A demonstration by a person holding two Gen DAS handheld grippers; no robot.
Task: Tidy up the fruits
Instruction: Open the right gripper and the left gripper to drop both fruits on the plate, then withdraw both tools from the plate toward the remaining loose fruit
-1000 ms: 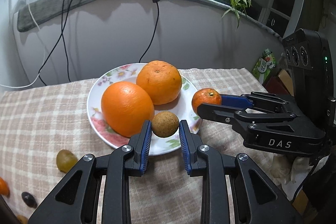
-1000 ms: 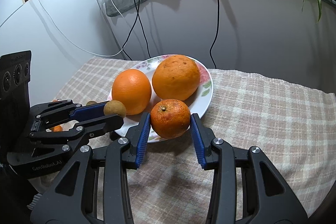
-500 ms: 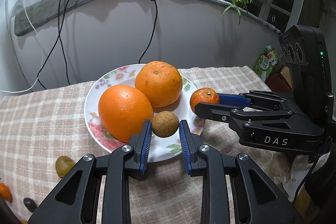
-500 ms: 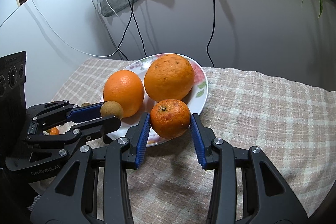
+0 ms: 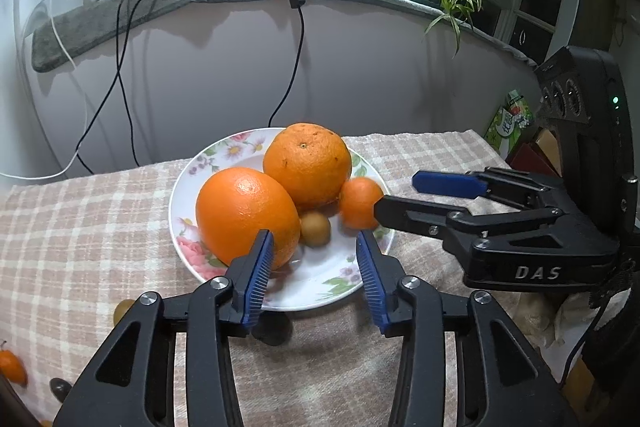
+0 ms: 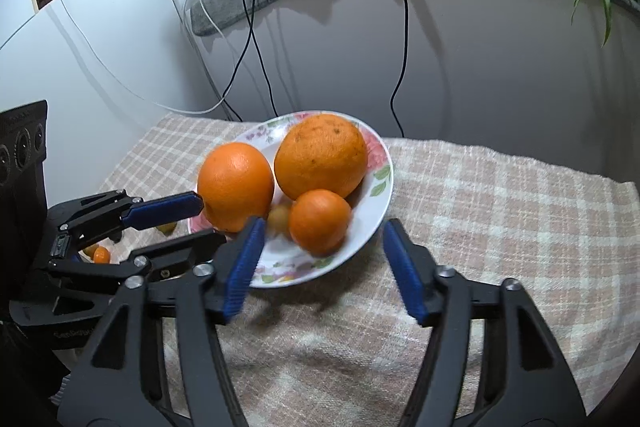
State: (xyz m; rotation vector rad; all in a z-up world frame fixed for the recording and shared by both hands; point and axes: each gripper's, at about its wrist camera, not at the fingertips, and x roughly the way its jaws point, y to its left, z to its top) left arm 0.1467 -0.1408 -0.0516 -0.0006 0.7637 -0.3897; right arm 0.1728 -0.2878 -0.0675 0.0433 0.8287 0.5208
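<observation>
A floral plate (image 5: pixel 320 291) (image 6: pixel 380 187) on the checked cloth holds two big oranges (image 5: pixel 246 213) (image 5: pixel 307 165), a small tangerine (image 5: pixel 360 202) (image 6: pixel 319 221) and a small brown fruit (image 5: pixel 315 228) (image 6: pixel 279 219). My left gripper (image 5: pixel 314 259) is open and empty over the plate's near rim, just short of the brown fruit. My right gripper (image 6: pixel 320 259) is open and empty at the plate's rim, with the tangerine lying just beyond its fingertips. Each gripper shows in the other's view, open (image 5: pixel 400 197) (image 6: pixel 200 223).
Small loose fruits lie on the cloth left of the plate: a yellow-green one (image 5: pixel 122 311), an orange one (image 5: pixel 12 371) and a dark one (image 5: pixel 60 385). A wall with hanging cables (image 5: pixel 120 75) stands close behind. Boxes (image 5: pixel 512 123) stand at the right edge.
Both grippers have opened. The left one let go of the brown fruit and the right one let go of the tangerine; both fruits now lie on the plate.
</observation>
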